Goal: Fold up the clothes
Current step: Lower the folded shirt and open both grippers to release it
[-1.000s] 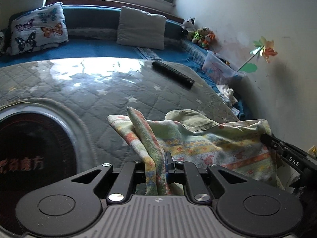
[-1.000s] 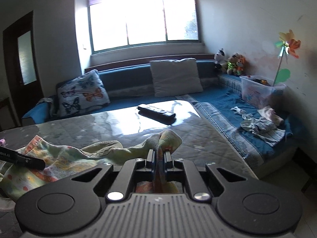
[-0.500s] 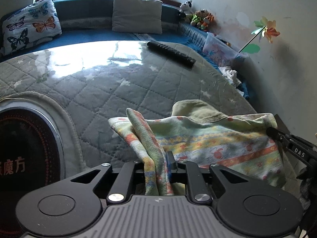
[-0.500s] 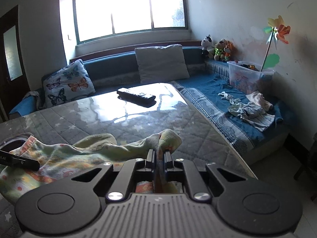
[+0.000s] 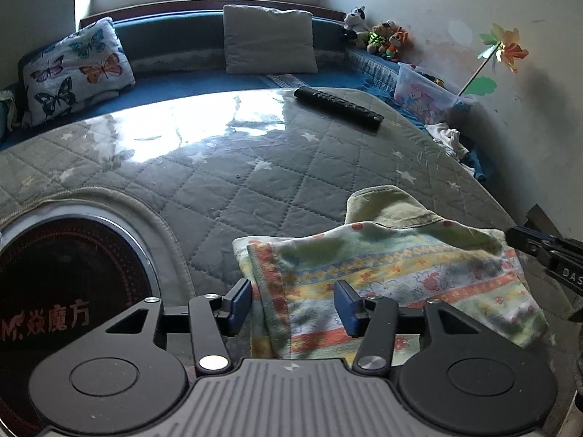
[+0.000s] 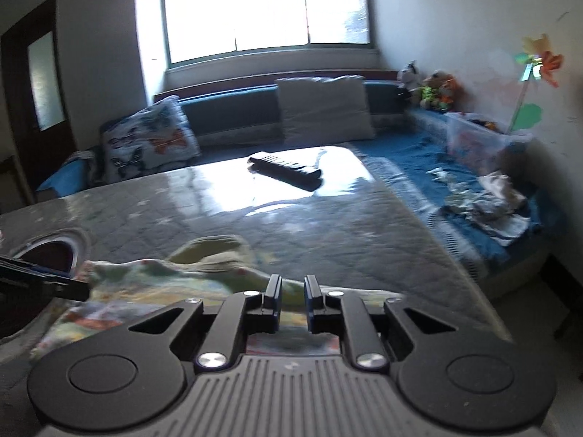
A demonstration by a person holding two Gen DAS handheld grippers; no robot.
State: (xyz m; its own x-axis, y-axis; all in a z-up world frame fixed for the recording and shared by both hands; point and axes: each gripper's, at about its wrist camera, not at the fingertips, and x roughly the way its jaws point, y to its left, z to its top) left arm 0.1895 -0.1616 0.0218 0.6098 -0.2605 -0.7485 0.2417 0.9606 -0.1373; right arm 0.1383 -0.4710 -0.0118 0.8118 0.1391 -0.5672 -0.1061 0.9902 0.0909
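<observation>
A pastel patterned garment [image 5: 393, 273] with an olive-green lining lies folded flat on the grey quilted table [image 5: 255, 182], near its front right corner. My left gripper [image 5: 293, 304] hovers over the garment's left end. Its jaws are opening, and the blue pads [image 5: 240, 300] stand wide apart with the cloth's edge lying loose between them. My right gripper [image 6: 293, 291] is over the right end of the garment [image 6: 153, 280]. Its jaws are also opening, with a narrow gap and no cloth pinched. Each gripper shows in the other's view: the right gripper [image 5: 546, 255] and the left gripper [image 6: 43, 284].
A black remote control [image 5: 339, 107] lies at the table's far side. A round dark hob [image 5: 65, 291] is set into the table at the left. Behind are a blue bench with a butterfly pillow [image 5: 73, 69], a grey pillow [image 5: 267, 43], a plastic box [image 5: 422, 91] and loose clothes [image 6: 488, 204].
Both grippers have let go of the garment, which now lies flat instead of bunched up in the pads. The left jaws opened wide, the right only slightly.
</observation>
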